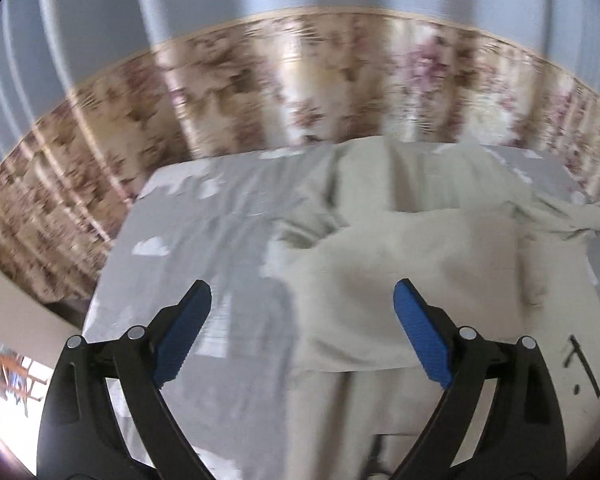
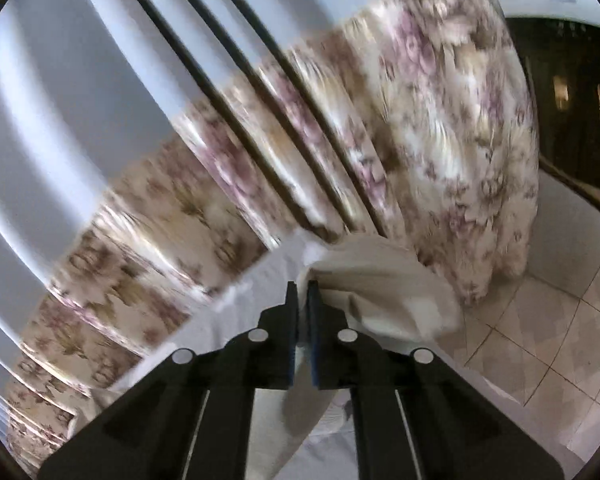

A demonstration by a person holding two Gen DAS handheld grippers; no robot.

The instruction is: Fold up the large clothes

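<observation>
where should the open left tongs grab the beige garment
Grip the beige garment at its near folded edge, coming down from the near side. That edge lies flat and straight across the grey sheet, right ahead of the left tongs.

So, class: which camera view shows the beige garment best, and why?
The left wrist view: the beige garment lies spread, rumpled, across the grey sheet. The right wrist view shows only a bunched fold beyond the right gripper.

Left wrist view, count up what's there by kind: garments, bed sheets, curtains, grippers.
Cream garment: 1
Grey sheet with white clouds: 1
Floral curtain: 1
Left gripper, jaws wide open, nothing between them: 1
Total: 4
</observation>
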